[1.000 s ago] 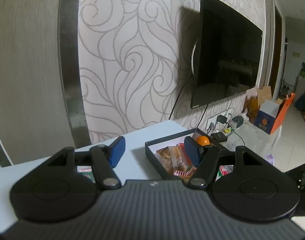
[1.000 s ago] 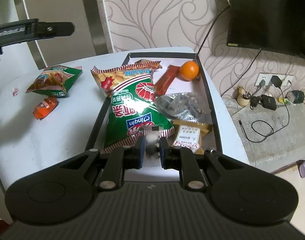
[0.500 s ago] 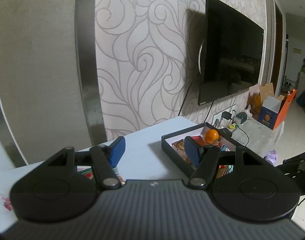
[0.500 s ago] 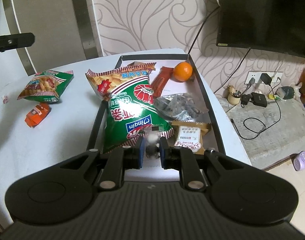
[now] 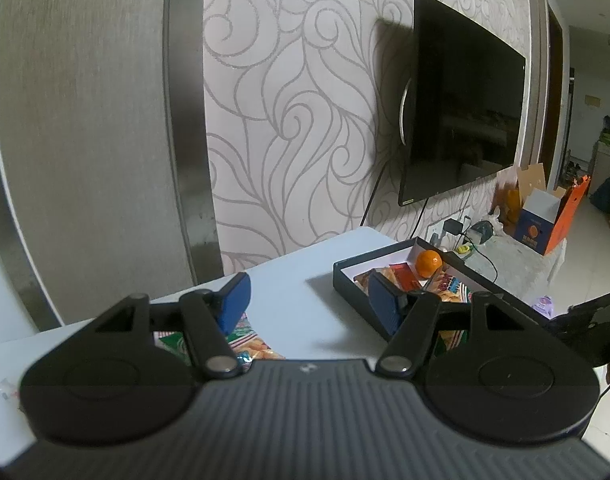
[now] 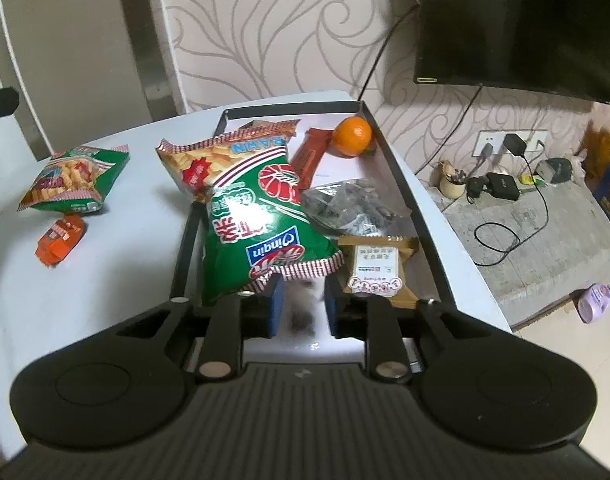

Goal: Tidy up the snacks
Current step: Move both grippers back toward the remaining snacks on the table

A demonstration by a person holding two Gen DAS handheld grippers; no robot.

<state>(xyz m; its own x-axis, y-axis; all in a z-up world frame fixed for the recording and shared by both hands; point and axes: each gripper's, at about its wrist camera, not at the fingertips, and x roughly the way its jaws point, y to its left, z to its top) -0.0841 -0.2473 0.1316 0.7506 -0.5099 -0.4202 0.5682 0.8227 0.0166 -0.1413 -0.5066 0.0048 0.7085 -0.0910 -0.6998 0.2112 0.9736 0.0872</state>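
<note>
A black tray [image 6: 401, 176] on the white table [image 6: 105, 300] holds a big green chips bag [image 6: 261, 216], a red-brown bar [image 6: 311, 156], an orange [image 6: 352, 137], a dark clear bag [image 6: 353, 204] and a brown packet [image 6: 375, 268]. My right gripper [image 6: 303, 304] hangs over the tray's near end with its jaws opening. A small blurred white packet [image 6: 303, 300] sits loose between the pads, which no longer press on it. My left gripper [image 5: 307, 296] is open and empty above the table, left of the tray [image 5: 357, 284] and orange [image 5: 428, 262].
A small green snack bag [image 6: 75, 178] and an orange packet [image 6: 61, 238] lie on the table left of the tray. The patterned wall and a television [image 5: 461, 108] stand close behind. Cables and chargers [image 6: 501, 188] lie on the floor ledge to the right.
The right jaws have parted from the small white packet they were pinching. The left gripper has drifted left, so the tray now sits further right in its view.
</note>
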